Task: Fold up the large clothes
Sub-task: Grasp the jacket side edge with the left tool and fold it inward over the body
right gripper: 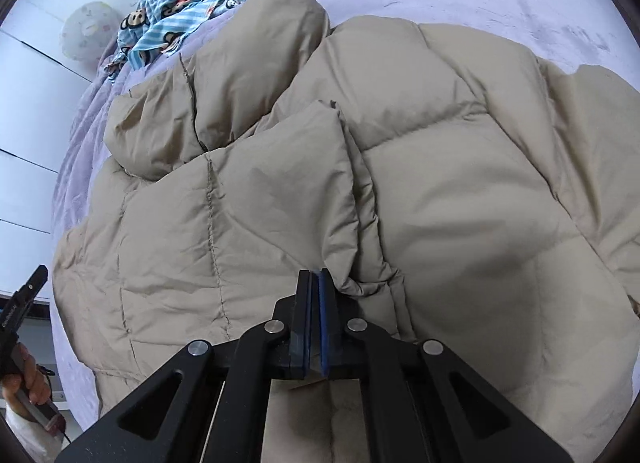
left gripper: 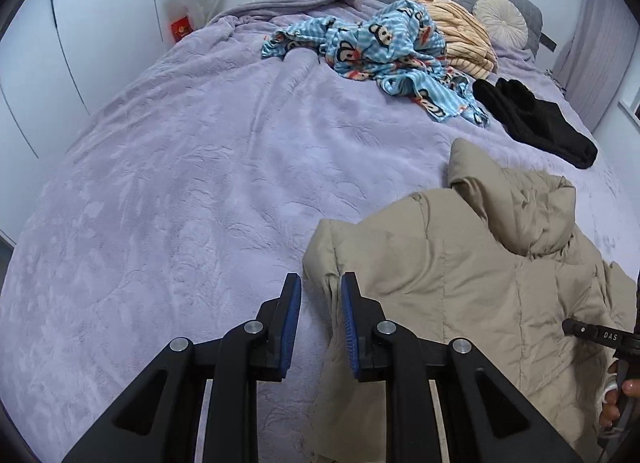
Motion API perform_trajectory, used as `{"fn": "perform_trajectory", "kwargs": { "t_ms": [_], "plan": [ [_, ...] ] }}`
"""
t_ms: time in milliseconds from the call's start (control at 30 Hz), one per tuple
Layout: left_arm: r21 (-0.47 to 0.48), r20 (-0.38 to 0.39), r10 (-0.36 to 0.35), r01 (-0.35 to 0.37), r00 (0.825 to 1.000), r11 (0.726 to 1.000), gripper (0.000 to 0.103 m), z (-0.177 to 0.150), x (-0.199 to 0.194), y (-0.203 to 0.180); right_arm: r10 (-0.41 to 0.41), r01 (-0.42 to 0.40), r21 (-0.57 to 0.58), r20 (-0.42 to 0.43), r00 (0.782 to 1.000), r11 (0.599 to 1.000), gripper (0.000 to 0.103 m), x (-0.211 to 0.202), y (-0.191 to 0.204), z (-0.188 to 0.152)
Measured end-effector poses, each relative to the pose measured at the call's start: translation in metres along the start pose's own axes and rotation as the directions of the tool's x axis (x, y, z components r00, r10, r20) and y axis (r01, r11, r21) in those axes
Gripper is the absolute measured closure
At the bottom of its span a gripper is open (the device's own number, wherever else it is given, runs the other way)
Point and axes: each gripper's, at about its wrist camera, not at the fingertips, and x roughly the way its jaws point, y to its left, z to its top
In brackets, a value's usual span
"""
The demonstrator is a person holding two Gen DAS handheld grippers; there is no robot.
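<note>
Jacket point(right gripper: 400, 191) beige, puffy, quilted, rumpled on lilac bedspread point(left gripper: 180, 191).

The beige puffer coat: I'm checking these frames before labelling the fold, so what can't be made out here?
- Beige puffer coat: hem cut off by the bottom edge and hidden by the right hand-held gripper in the right wrist view.
- Whether that shut gripper pinches fabric: too close to tell.
- Left wrist view: the open left hand-held gripper straddles the coat's edge; the coat's right side runs off frame.
- Black garment: type unclear.
</note>
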Motion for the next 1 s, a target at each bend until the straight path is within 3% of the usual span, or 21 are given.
{"fn": "perform_trajectory", "kwargs": {
  "t_ms": [133,200,400,467,700,1000],
  "plan": [
    [0.063,-0.067,0.097,-0.092,0.993,0.994,0.081,-0.02,0.044,-0.017,-0.013,0.014,-0.028,0.016,1.0,1.0,0.101,0.001,0.002,0.004],
    [0.069,-0.086,0.104,-0.099,0.991,0.993,0.081,-0.029,0.065,-0.018,-0.01,0.011,-0.041,0.027,1.0,0.999,0.103,0.001,0.0,0.005],
    [0.131,-0.074,0.168,-0.158,0.983,0.979,0.079,-0.03,0.061,-0.027,0.035,-0.036,0.012,0.038,0.999,0.999,0.103,-0.017,-0.019,-0.002],
    [0.105,-0.079,0.143,-0.134,0.987,0.985,0.079,-0.025,0.048,-0.024,0.026,-0.028,0.036,0.051,0.998,0.999,0.098,-0.031,-0.027,-0.006],
    [0.076,-0.094,0.077,-0.069,0.993,0.995,0.079,-0.033,0.003,-0.044,0.05,-0.059,0.147,0.065,0.997,0.987,0.098,-0.072,-0.061,-0.026],
    [0.112,-0.165,-0.024,0.043,0.986,0.993,0.078,-0.07,-0.021,-0.122,0.058,-0.075,0.262,0.07,0.996,0.962,0.098,-0.106,-0.111,-0.068]
  ]
}}
